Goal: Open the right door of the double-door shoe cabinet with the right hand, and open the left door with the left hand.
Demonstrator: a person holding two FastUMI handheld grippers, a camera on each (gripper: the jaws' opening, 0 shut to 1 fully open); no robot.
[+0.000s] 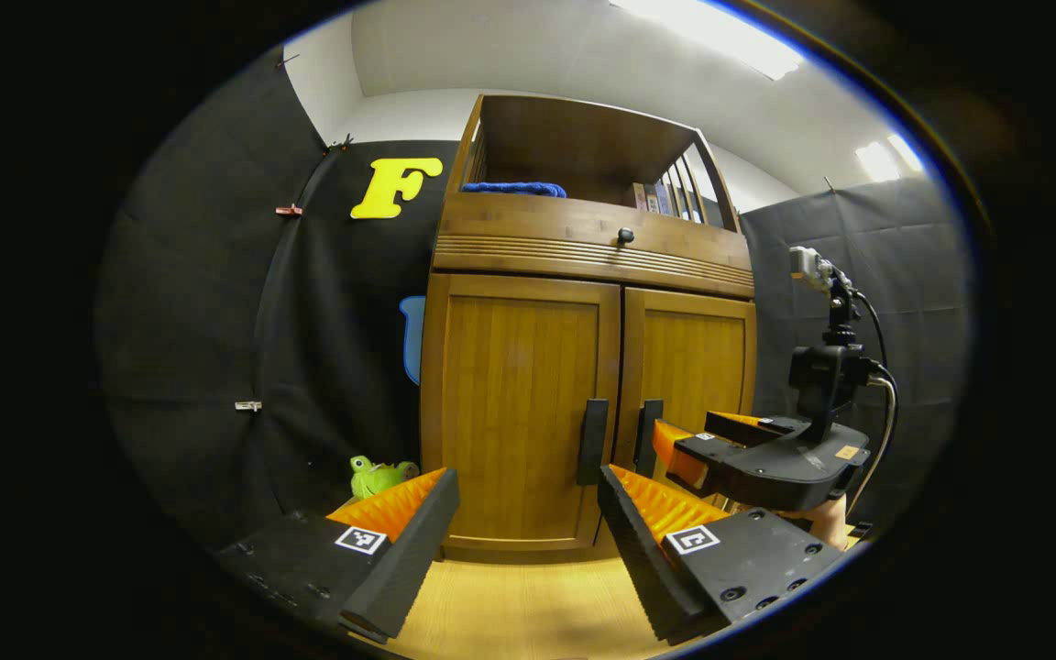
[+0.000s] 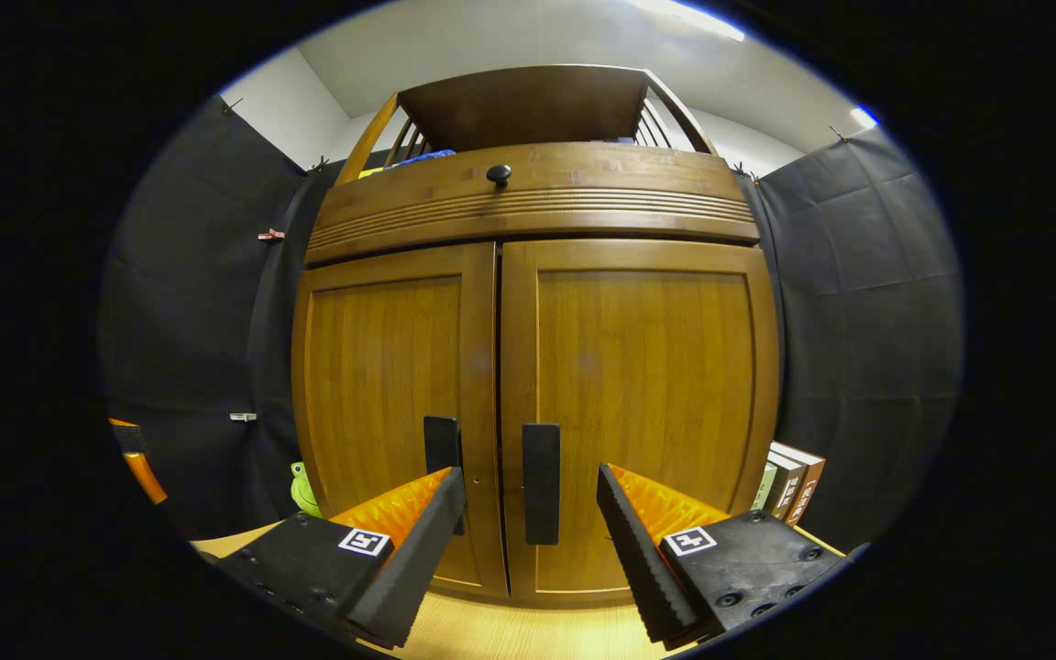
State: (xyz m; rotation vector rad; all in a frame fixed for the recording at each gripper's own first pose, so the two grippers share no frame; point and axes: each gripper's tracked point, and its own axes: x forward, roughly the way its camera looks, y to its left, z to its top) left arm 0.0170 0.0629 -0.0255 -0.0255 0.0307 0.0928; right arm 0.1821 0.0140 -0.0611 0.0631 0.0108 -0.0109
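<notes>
Both claws wide open, empty: left claw [image 1: 528, 522], right claw [image 2: 528, 522].

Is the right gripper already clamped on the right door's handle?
No. The right gripper is open, its fingers apart on either side of the right handle, not pressing it.

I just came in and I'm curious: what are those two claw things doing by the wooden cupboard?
A person holds a gripper in each hand in front of a shoe cabinet. Both doors are closed. The right gripper is open, with the right door's handle between its fingers, not yet pinched. The left gripper is open too, farther back, facing the left door's handle.
</notes>
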